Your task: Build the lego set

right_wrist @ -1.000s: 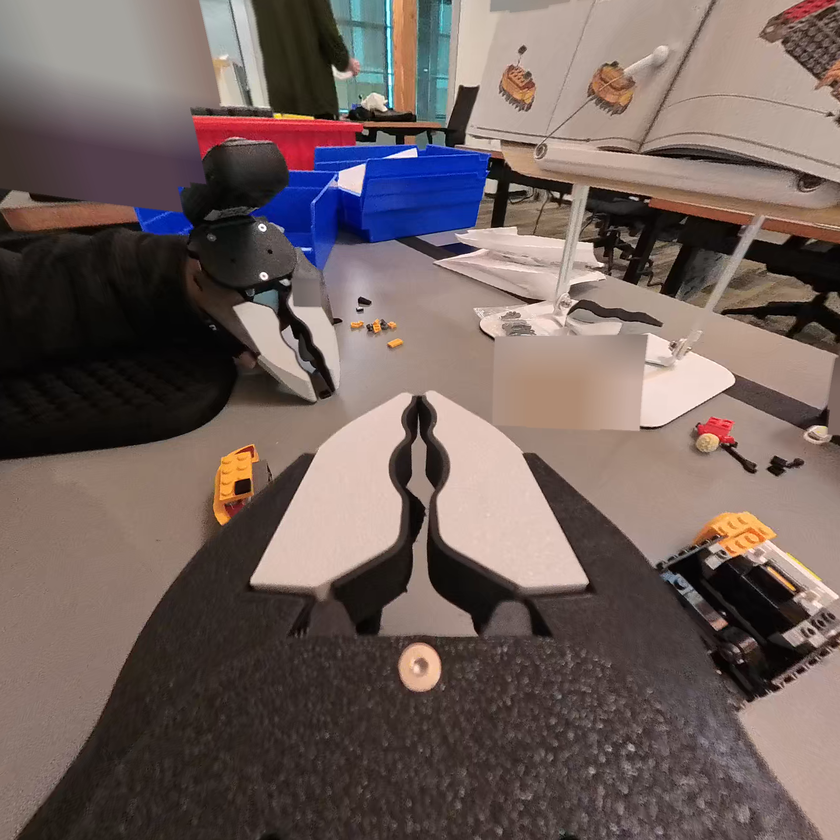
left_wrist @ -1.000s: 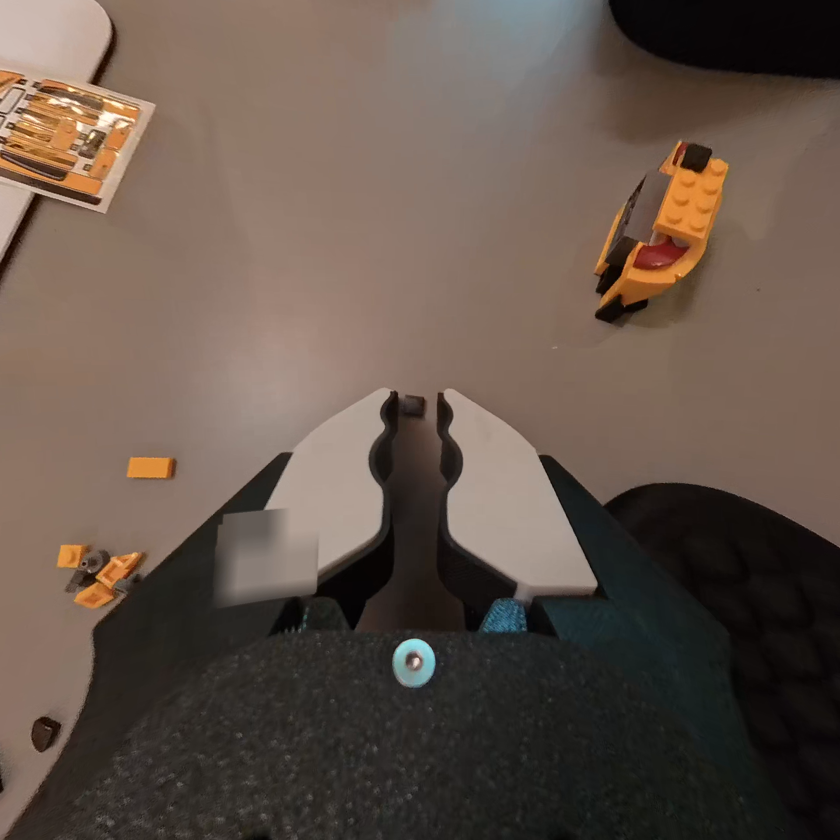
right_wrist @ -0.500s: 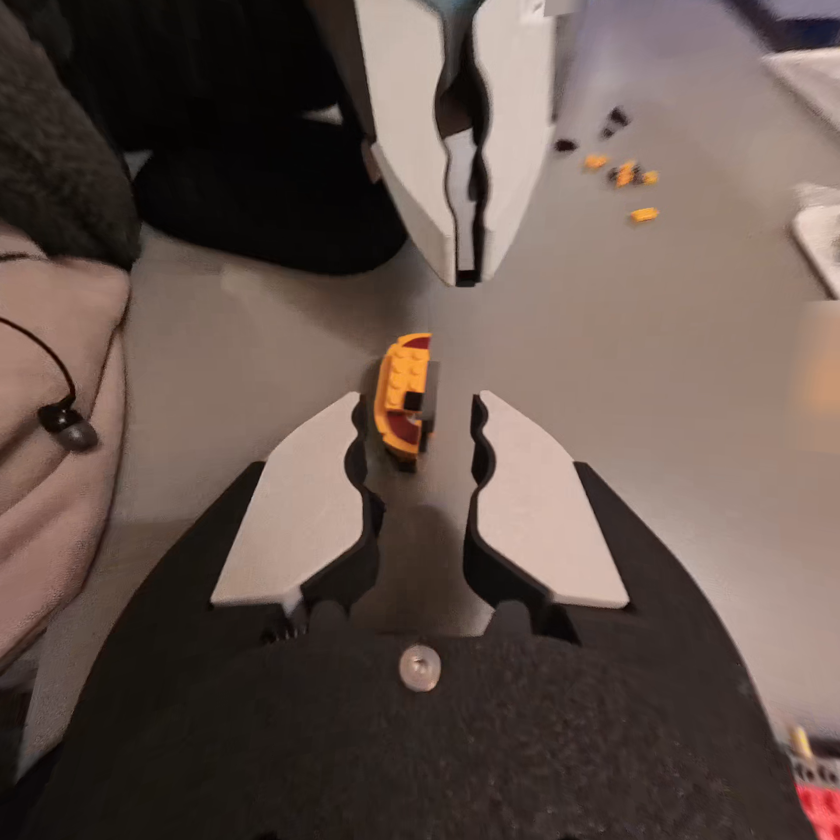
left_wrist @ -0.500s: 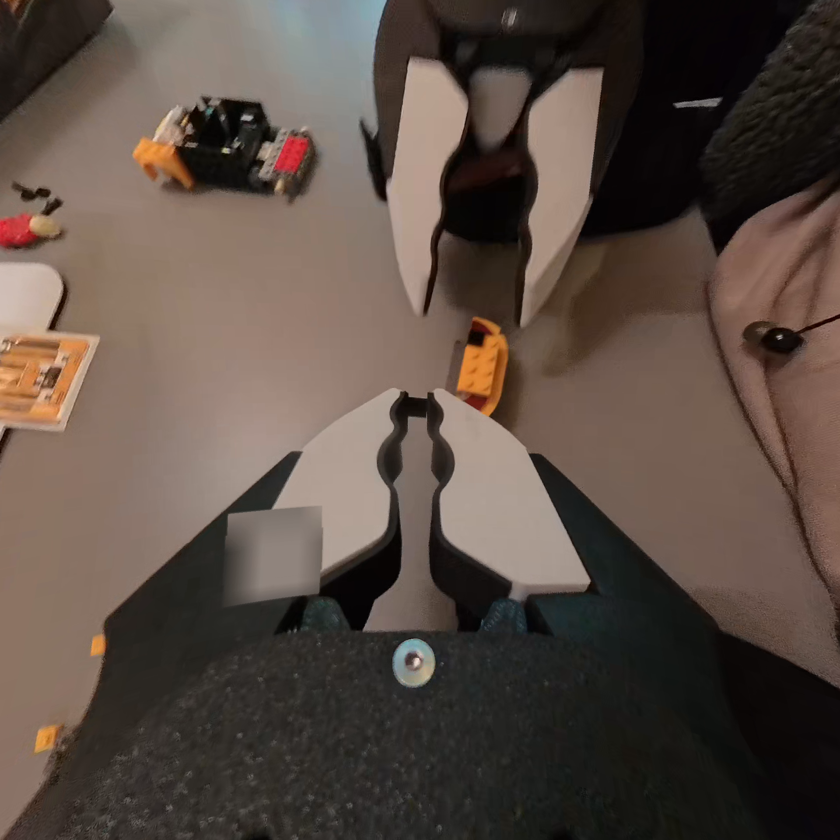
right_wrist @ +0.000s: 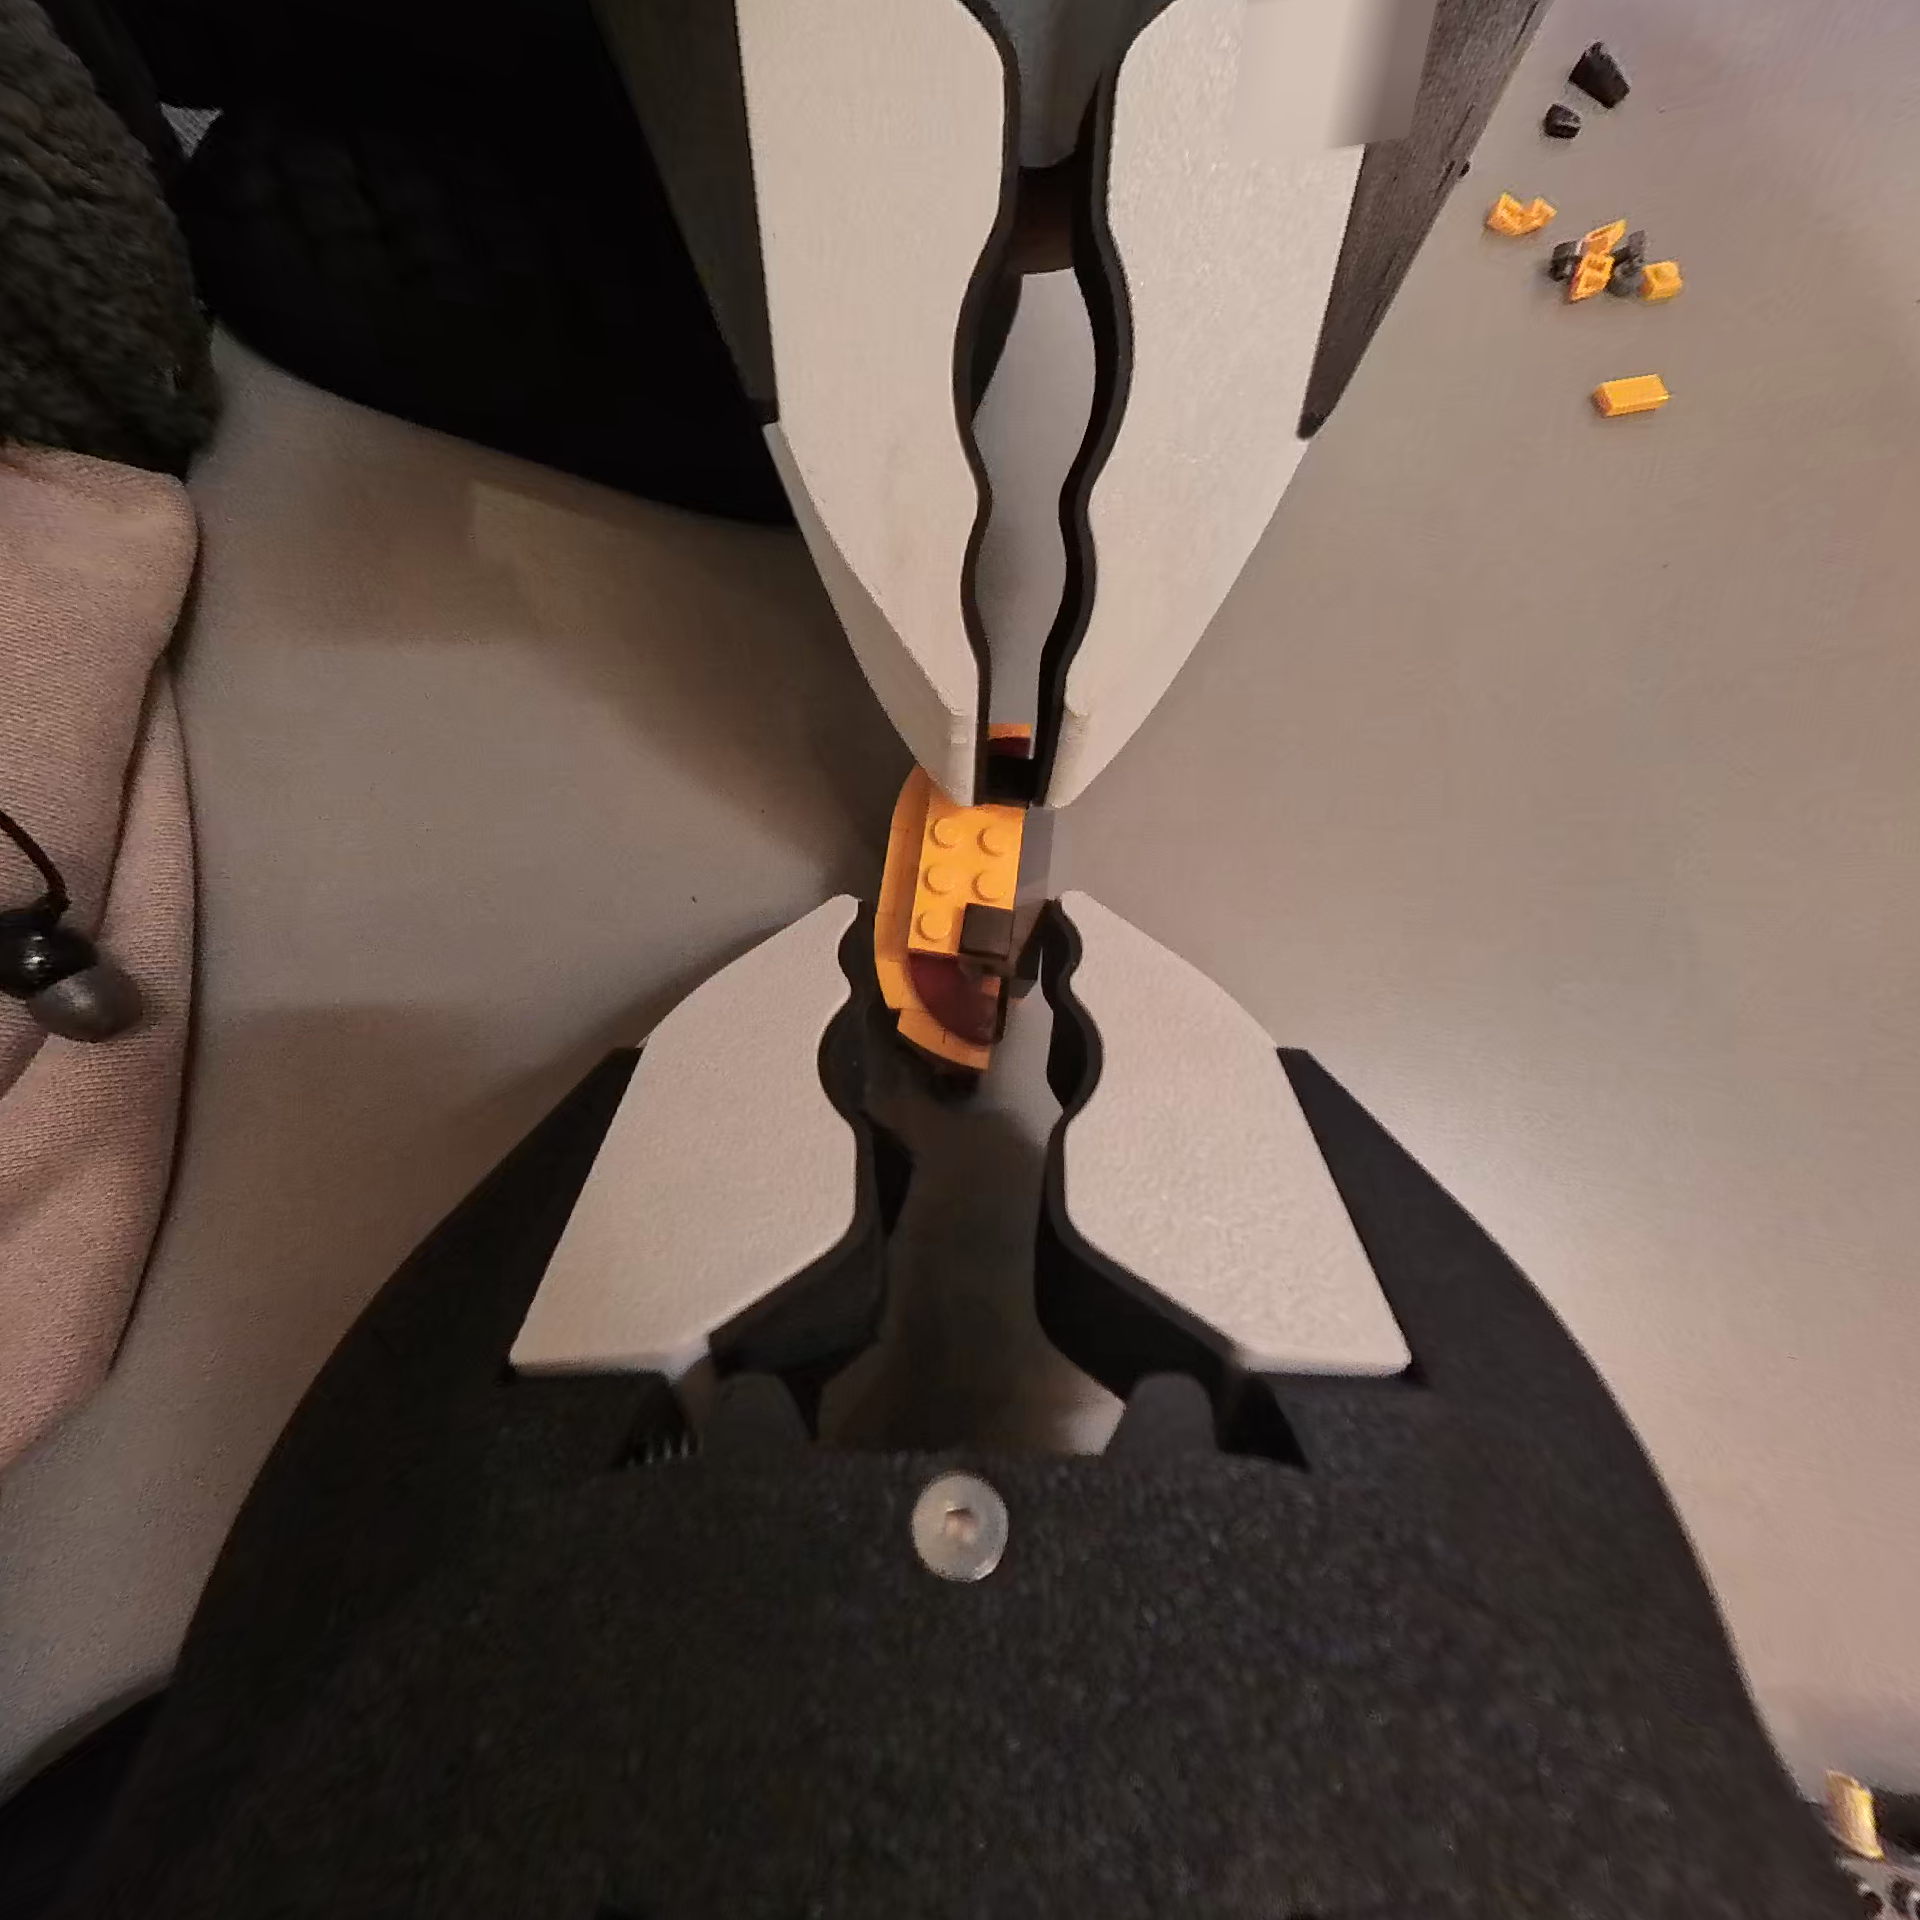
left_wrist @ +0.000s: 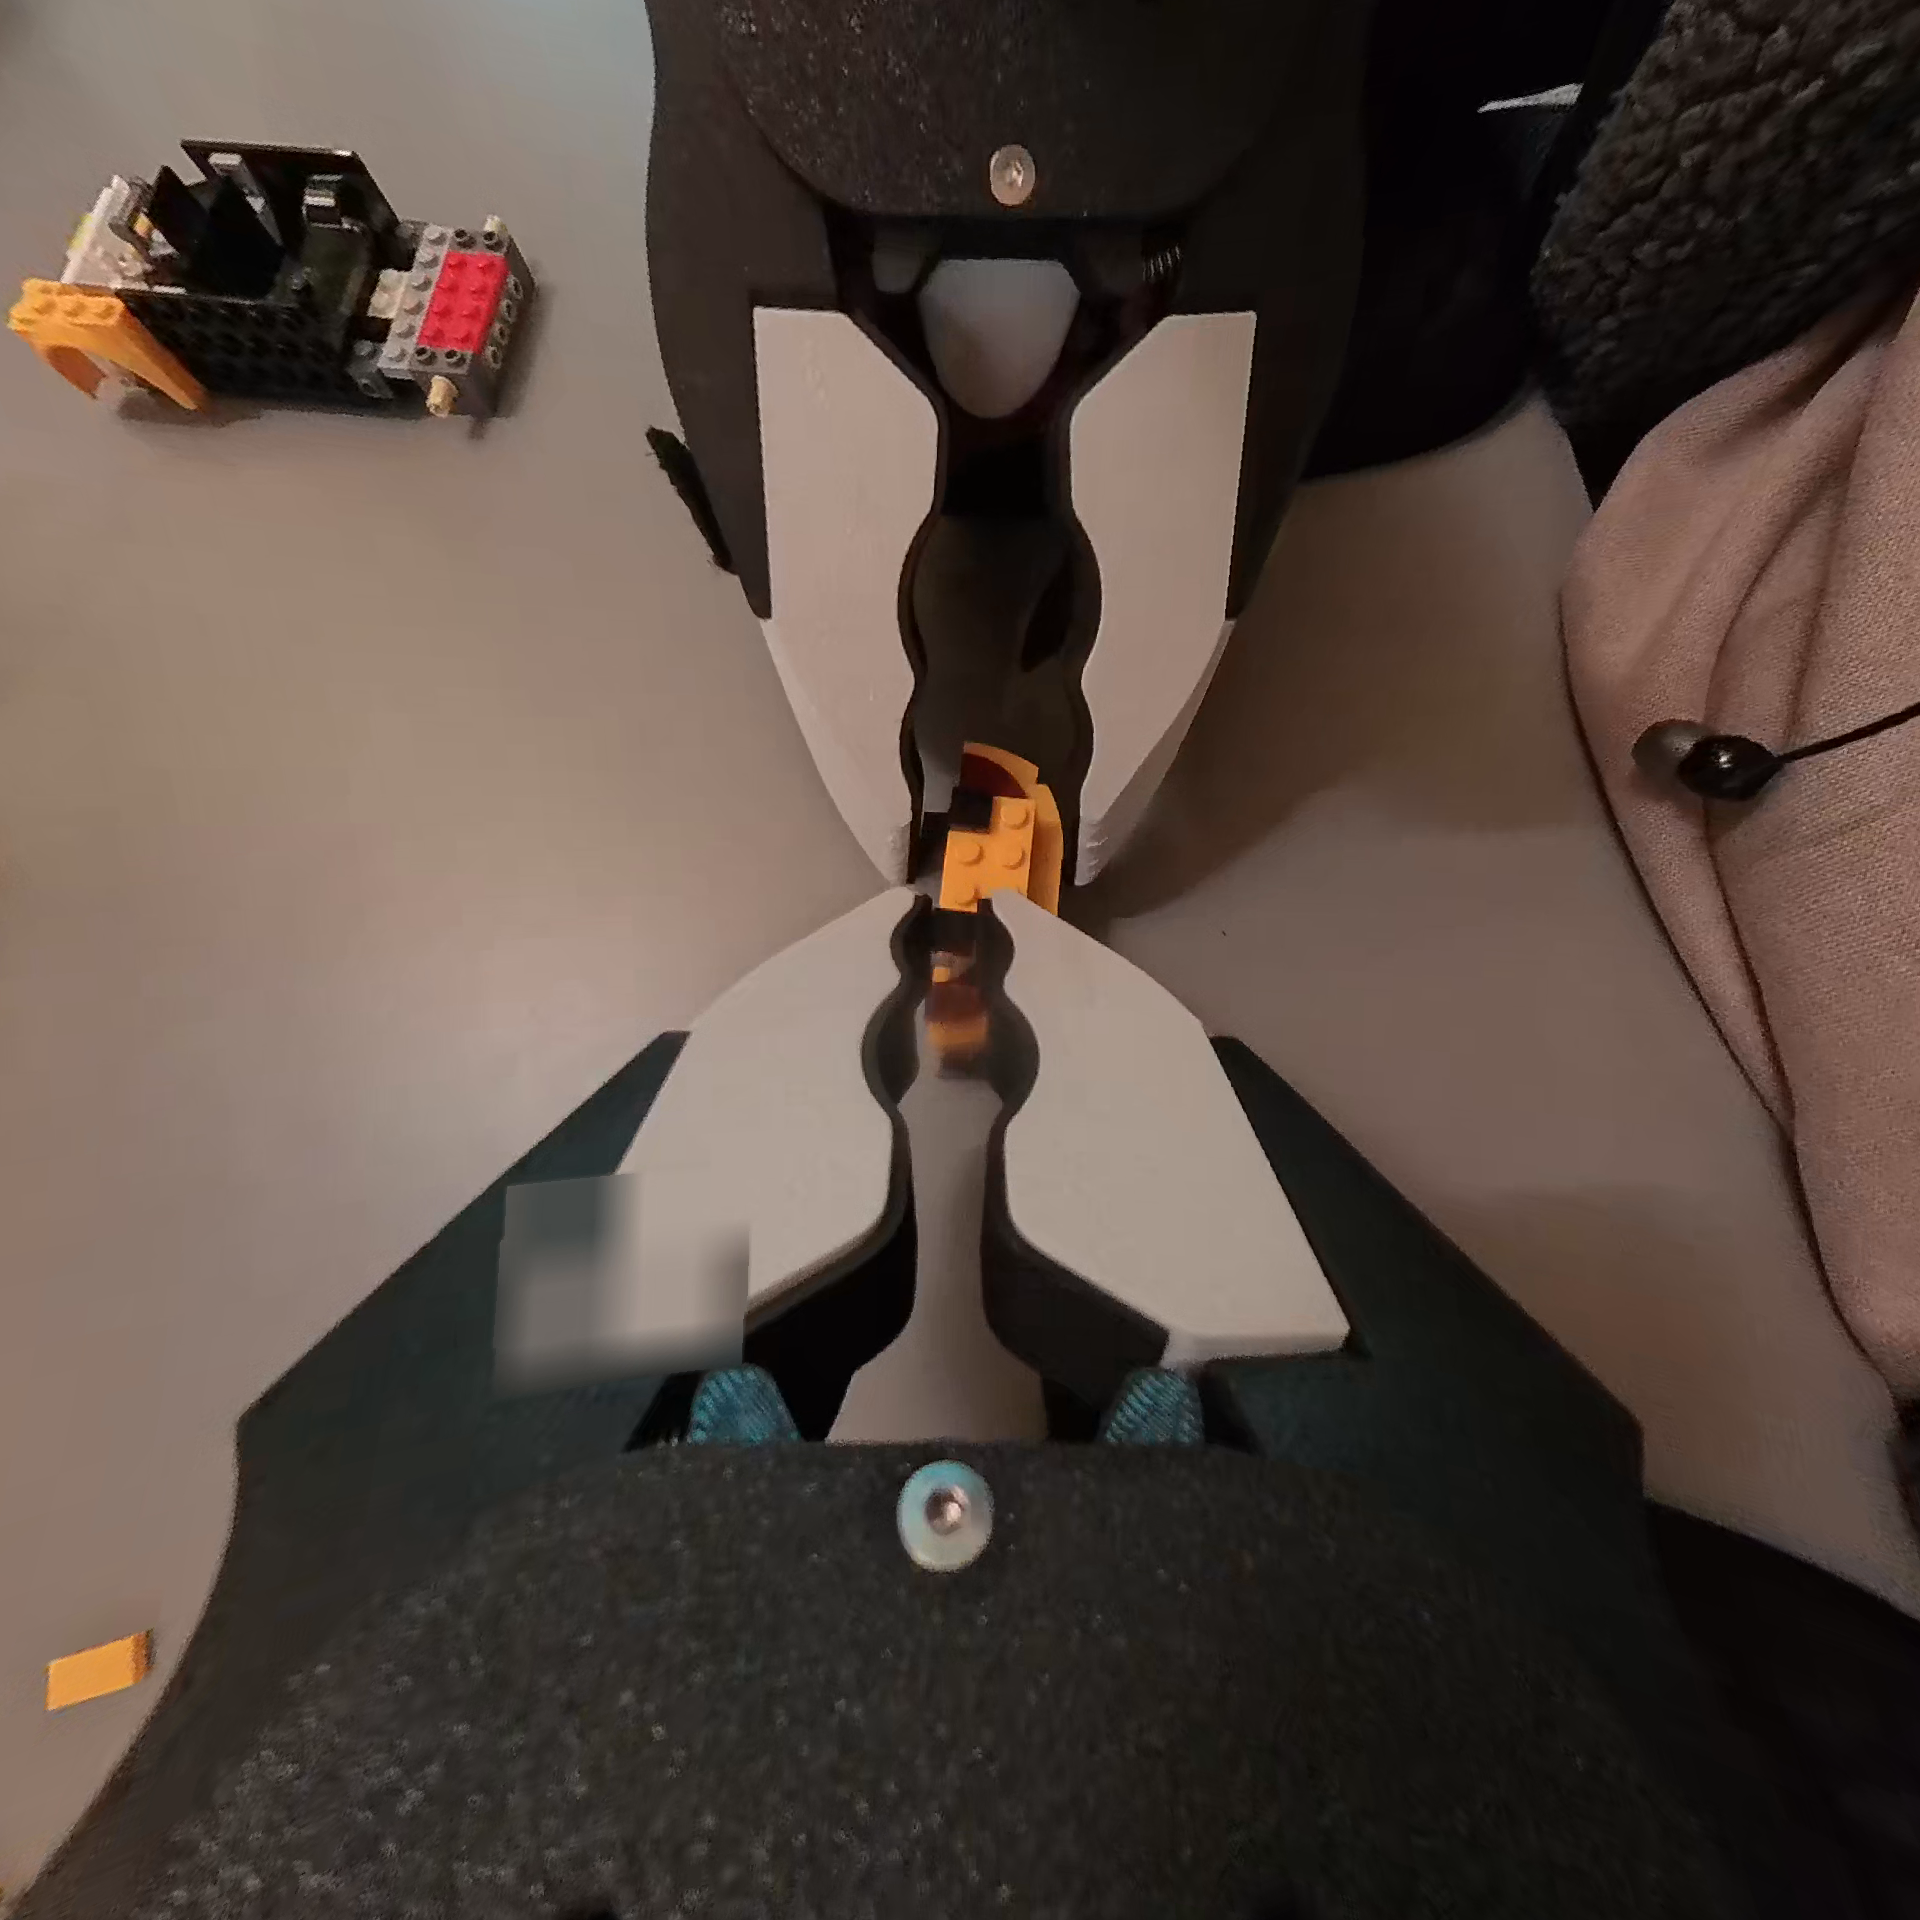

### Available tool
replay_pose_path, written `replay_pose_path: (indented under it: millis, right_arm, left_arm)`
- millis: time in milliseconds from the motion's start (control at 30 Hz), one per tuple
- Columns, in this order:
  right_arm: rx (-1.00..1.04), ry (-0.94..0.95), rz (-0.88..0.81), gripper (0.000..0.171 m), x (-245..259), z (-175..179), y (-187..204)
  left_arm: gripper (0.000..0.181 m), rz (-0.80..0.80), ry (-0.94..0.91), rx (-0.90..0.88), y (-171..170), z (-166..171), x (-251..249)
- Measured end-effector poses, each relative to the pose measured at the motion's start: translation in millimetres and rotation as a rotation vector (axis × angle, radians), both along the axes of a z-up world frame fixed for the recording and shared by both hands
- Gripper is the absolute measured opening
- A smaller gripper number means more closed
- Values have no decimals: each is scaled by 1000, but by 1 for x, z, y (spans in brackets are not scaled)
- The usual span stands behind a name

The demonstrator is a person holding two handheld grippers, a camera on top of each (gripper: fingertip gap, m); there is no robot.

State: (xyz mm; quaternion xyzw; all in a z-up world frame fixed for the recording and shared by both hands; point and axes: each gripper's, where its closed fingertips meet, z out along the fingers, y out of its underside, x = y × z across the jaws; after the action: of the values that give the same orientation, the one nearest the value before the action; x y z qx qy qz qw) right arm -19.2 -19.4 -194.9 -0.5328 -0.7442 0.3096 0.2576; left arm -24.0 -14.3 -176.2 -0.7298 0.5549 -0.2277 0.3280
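A small orange lego sub-assembly (right_wrist: pixel 951 862) with a dark red part and a black stud piece lies on the grey table (right_wrist: pixel 1455 831). My right gripper (right_wrist: pixel 951 914) is closed around its near end, fingers against both sides. My left gripper (left_wrist: pixel 951 909) comes from the opposite side, shut on a small black piece (right_wrist: pixel 1006 774), its tips right over the far end of the sub-assembly (left_wrist: pixel 987 852). In the left wrist view the right gripper (left_wrist: pixel 992 868) straddles the sub-assembly. The left gripper also shows in the right wrist view (right_wrist: pixel 1008 779). The black piece is mostly hidden by the fingertips.
A larger black build (left_wrist: pixel 281 301) with red and orange parts stands on the table to the far left. Loose orange and dark pieces (right_wrist: pixel 1600 260) and an orange tile (right_wrist: pixel 1629 395) lie beyond. Another orange tile (left_wrist: pixel 99 1678) lies near. A person's beige clothing (left_wrist: pixel 1766 831) with an earbud (left_wrist: pixel 1704 774) borders the table. Left and right tips are no more than a few centimetres apart.
Both grippers have swung in over the orange sub-assembly. The right gripper opened and then closed in on it. The left gripper brought the black piece onto its far end.
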Motion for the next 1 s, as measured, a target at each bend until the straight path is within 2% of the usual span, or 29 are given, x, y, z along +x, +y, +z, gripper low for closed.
replay_pose_path:
  millis: [33, 1000]
  right_arm:
    - [1, 1, 0, 30, 0, 0, 0]
    - [0, 5, 2, 30, 0, 0, 0]
  left_arm:
    - [8, 2, 0, 1, 0, 0, 0]
    - [12, 3, -75, -42, 0, 4, 3]
